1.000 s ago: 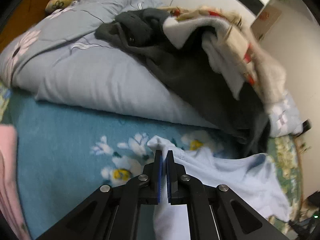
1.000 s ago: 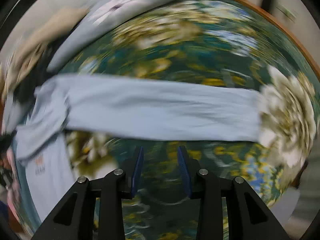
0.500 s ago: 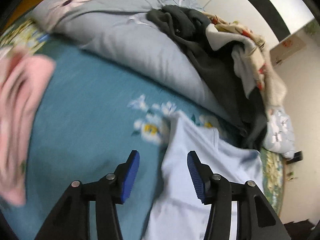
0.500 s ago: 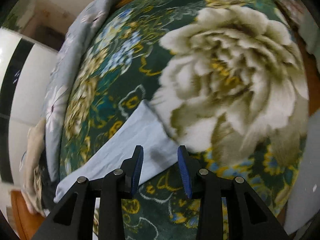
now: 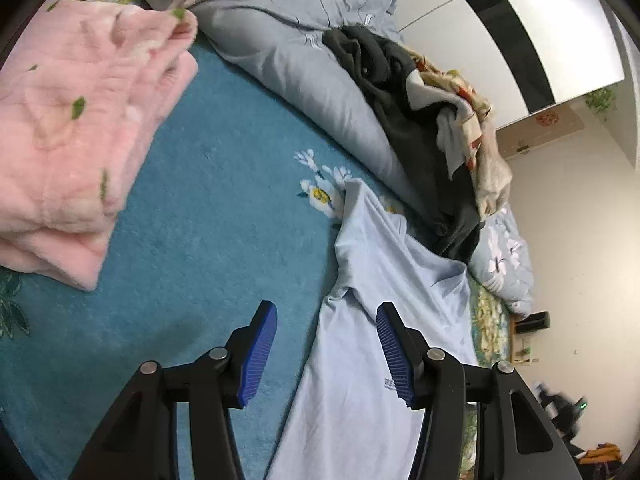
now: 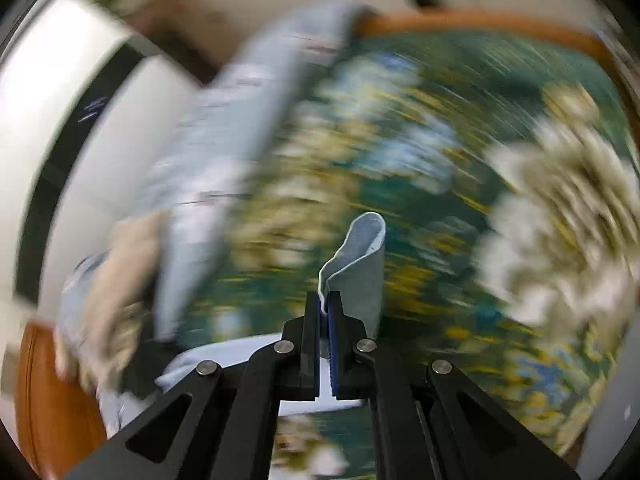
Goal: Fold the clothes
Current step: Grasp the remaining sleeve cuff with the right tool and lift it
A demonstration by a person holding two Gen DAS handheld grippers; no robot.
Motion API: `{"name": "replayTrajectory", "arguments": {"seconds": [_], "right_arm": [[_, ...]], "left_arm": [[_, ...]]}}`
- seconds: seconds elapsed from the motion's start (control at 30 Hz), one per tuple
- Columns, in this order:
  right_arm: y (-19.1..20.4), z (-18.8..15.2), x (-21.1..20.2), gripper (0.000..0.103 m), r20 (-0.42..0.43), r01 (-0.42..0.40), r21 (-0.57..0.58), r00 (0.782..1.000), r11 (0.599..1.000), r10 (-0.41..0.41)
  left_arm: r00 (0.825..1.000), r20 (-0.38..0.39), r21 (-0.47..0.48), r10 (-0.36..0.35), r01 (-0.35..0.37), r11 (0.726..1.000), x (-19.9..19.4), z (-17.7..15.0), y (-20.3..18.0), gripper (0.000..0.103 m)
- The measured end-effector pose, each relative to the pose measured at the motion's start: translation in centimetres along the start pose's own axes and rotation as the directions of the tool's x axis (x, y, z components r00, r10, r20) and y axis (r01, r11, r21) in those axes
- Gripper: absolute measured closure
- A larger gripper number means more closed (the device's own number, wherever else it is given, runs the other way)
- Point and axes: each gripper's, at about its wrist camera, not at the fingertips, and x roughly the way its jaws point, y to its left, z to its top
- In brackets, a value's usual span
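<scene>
Left wrist view. Left tool (image 5: 326, 354) wide apart, blue ribbed pads (image 5: 260, 354) holding nothing, hovering over the near edge of the bed. Light blue T-shirt (image 5: 384, 320) lies flat on the teal floral blanket (image 5: 208, 216), running from near right up toward the far middle; its left edge passes between the pads, and the right pad sits over the fabric beside a small printed mark. One sleeve points toward the far side, its tip next to a white-and-yellow flower print. Folded pink fleece blanket (image 5: 76, 132) at far left, well apart from the shirt. Grey-blue floral duvet (image 5: 304, 60) bunched along the far side, with a dark grey garment (image 5: 404, 120) and a cream patterned cloth (image 5: 468, 120) heaped on it. The dark garment's lower end comes just beside the shirt's far right part.

Right wrist view. Heavy motion blur on everything but the tool. Right tool (image 6: 325, 312) pinched narrow on a fold of the light blue T-shirt (image 6: 356, 264); a loop of cloth stands up above the fingertips. More pale blue fabric shows under the tool at near left. Behind: green bedspread (image 6: 420, 160) with large cream flowers, probably the duvet as a pale streak at left, orange-brown bed frame (image 6: 52, 400) at near left.
</scene>
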Motion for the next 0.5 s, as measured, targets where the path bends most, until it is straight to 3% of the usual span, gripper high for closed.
{"name": "replayTrajectory", "arguments": {"seconds": [0.1,0.23,0.33,0.4,0.5], "right_arm": [[8.0,-0.2,-0.1,0.100,-0.009,-0.112,-0.108,0.994,0.988,0.112],[18.5,-3.9,2.2,0.100,-0.108,-0.238,-0.269,0.970,0.933,0.216],[25.7,-8.8,6.1,0.100,-0.228,-0.298,-0.377,0.948,0.877,0.224],[29.5,-13.4,9.1,0.100,-0.325,-0.344,-0.418,0.921,0.841,0.215],[32.7,-20.7,13.6,0.100,-0.442,-0.362,-0.472,0.886,0.804,0.139]], "left_arm": [[0.999,0.003,0.004,-0.034,0.034,0.999,-0.8,-0.3,0.7,0.047],[0.999,-0.009,-0.011,-0.045,0.045,0.999,-1.0,-0.8,1.4,0.045],[0.999,-0.019,-0.029,-0.047,0.047,0.998,-1.3,-1.5,2.0,0.045],[0.999,-0.028,-0.038,-0.043,0.042,0.998,-1.7,-2.4,2.2,0.045],[0.998,-0.056,-0.051,-0.038,0.036,0.998,-2.3,-4.1,2.7,0.045]]}}
